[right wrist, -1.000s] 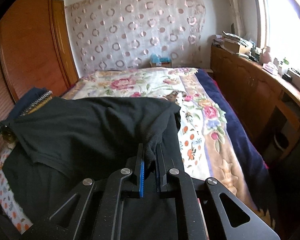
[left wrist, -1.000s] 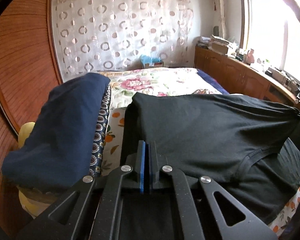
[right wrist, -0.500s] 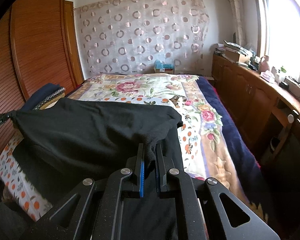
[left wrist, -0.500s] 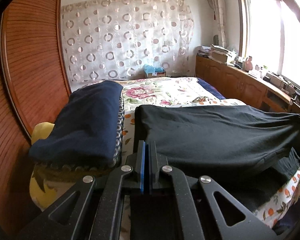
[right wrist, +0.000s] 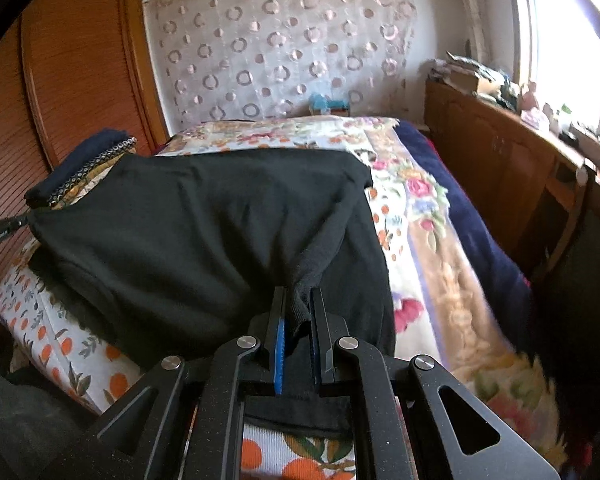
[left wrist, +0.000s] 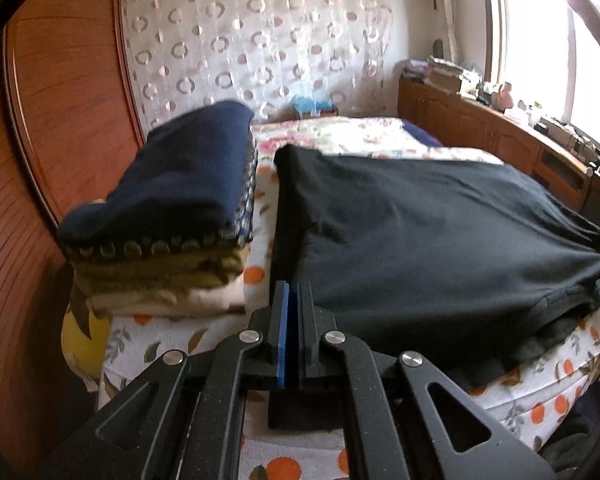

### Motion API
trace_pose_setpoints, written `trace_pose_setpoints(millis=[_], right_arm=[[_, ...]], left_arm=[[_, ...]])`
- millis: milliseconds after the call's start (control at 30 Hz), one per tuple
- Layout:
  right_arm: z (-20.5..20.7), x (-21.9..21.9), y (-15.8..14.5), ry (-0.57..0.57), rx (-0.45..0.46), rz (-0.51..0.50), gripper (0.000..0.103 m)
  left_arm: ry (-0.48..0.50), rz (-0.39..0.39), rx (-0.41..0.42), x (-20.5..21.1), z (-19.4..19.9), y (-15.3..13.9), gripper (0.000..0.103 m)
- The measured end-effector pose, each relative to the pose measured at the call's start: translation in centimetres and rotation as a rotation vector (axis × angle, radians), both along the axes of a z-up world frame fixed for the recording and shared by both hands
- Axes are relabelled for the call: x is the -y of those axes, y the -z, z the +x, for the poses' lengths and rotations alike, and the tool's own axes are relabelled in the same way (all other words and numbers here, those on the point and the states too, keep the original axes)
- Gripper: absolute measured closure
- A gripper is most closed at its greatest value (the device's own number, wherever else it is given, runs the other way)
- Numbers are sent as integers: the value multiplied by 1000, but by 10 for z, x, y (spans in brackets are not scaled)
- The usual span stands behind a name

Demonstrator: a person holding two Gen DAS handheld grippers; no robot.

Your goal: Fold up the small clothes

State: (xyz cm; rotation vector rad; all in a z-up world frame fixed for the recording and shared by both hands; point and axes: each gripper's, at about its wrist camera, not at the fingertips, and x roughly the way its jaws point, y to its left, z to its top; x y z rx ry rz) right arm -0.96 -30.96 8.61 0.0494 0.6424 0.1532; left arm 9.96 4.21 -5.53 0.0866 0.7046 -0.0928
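Observation:
A black garment (left wrist: 440, 240) lies spread across the near end of the bed, its near part raised between both grippers. My left gripper (left wrist: 293, 292) is shut on its left edge. My right gripper (right wrist: 296, 300) is shut on a bunched fold of the same black garment (right wrist: 204, 232) at its right side. The left gripper's tip shows at the far left of the right wrist view (right wrist: 0, 232). A stack of folded clothes (left wrist: 172, 220), navy on top, sits left of the garment.
The bed has a floral and orange-print cover (right wrist: 412, 216). A wooden wardrobe wall (left wrist: 60, 128) stands on the left, a wooden cabinet (right wrist: 500, 160) with clutter under the window on the right. A patterned curtain (left wrist: 256, 48) hangs behind the bed.
Both grippers have pulled back and lower toward the bed's near edge, still holding the black garment. The garment now lies flatter and lower, and the folded stack's side layers show.

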Motion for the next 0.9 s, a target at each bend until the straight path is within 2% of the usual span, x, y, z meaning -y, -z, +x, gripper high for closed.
trace_pose_setpoints(millis=[33, 100, 167, 233, 267, 333, 433, 567, 767, 900], right_arm=[[1, 0, 1, 10, -4, -1, 89], [0, -1, 2, 34, -8, -26, 88], [0, -2, -2, 44, -6, -52, 82], [-6, -3, -5, 56, 9, -76, 57], [-8, -6, -8, 57, 16, -80, 53], [-13, -11, -13, 51, 34, -82, 49], [-9, -19, -13, 33, 43, -81, 47], [1, -31, 1, -13, 39, -72, 47], [26, -57, 29, -73, -8, -52, 47], [37, -64, 37, -84, -28, -62, 47]], left_arm=[[-6, 3, -6, -2, -1, 2, 99], [-2, -15, -17, -4, -4, 4, 98], [1, -24, -16, -4, -8, 4, 84], [4, -32, -12, -3, -11, 5, 70], [8, -39, -12, -3, -12, 4, 61], [22, -52, -18, -3, -15, 7, 56], [42, -54, -30, 1, -15, 10, 39], [54, -57, -53, 2, -18, 17, 36], [23, -36, -72, -2, -24, 24, 36], [14, -34, -81, -6, -24, 29, 36]])
